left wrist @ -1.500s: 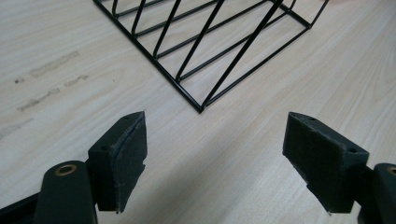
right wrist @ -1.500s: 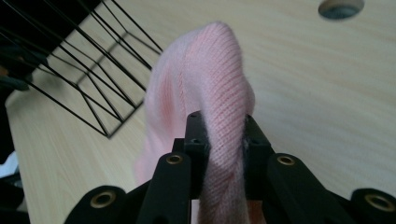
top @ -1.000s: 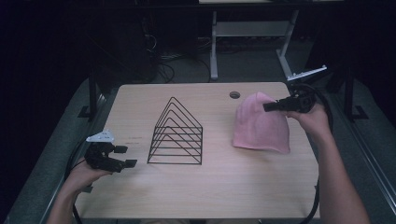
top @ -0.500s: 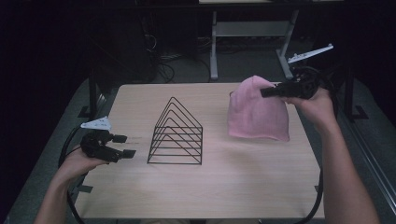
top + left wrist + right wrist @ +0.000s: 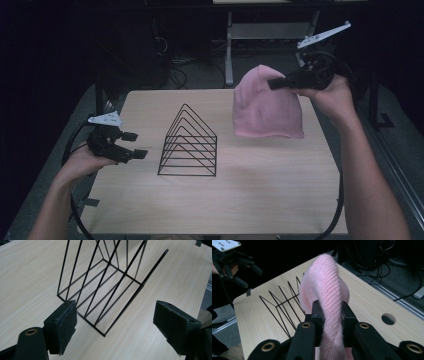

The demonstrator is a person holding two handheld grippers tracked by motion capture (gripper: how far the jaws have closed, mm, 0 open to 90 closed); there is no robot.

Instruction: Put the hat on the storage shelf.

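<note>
Right gripper [image 5: 278,83] clamped on pink knit beanie [image 5: 266,107], hanging crown-up, hem just above the table [image 5: 280,200], right of the wire rack [image 5: 189,142]; left gripper [image 5: 132,144], jaws wide and empty, nearer the rack on its far side.

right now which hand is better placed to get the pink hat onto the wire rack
Right. The right gripper is shut on the pink hat, which hangs above the table beside the wire rack. The left gripper is open, holding nothing, near the rack's other side.
</note>
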